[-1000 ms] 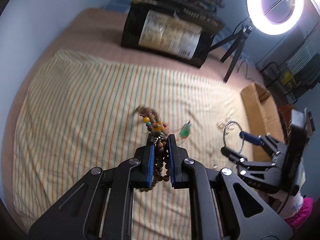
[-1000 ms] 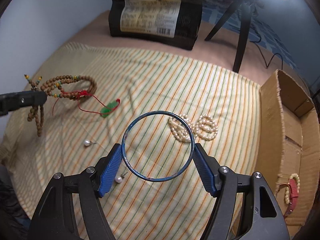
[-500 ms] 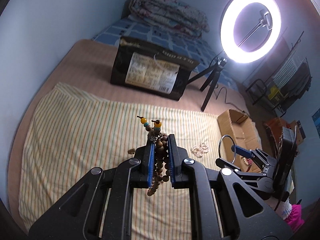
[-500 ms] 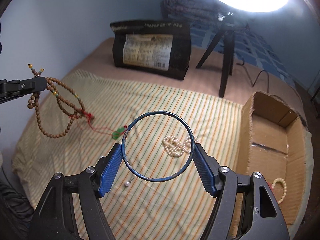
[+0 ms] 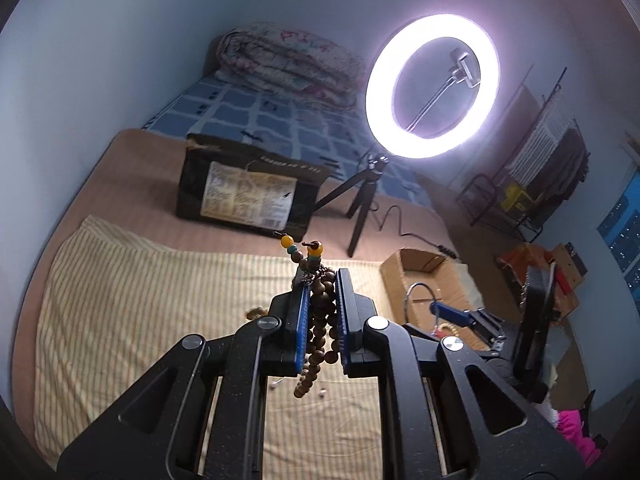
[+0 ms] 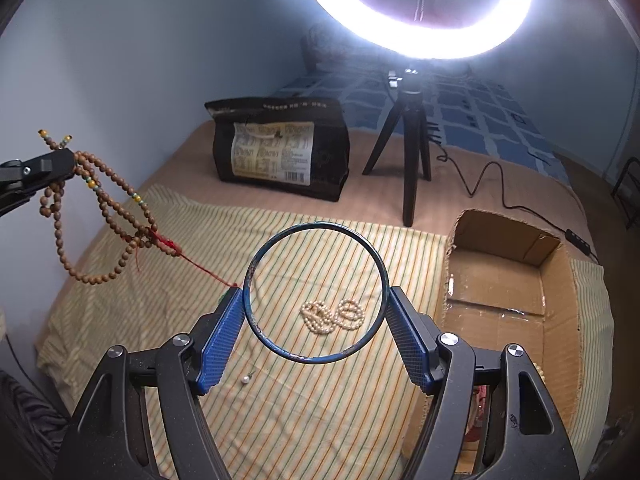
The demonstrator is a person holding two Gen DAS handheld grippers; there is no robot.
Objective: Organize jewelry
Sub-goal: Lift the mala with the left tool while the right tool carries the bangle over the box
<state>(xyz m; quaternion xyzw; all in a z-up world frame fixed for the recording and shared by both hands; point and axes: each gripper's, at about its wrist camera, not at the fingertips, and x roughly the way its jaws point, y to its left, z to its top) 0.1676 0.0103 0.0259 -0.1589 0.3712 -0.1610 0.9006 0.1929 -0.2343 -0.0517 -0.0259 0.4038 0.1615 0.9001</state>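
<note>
Dangling from the clamped left gripper [image 5: 322, 300], the beads [image 6: 104, 216] may snag by their red cord; right gripper [image 6: 316, 300] pinches the bangle [image 6: 316, 294] beside the box [image 6: 516, 300], liable to slip.

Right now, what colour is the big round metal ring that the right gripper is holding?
Dark blue, with rusty specks; the round metal bangle shows best in the right wrist view.
</note>
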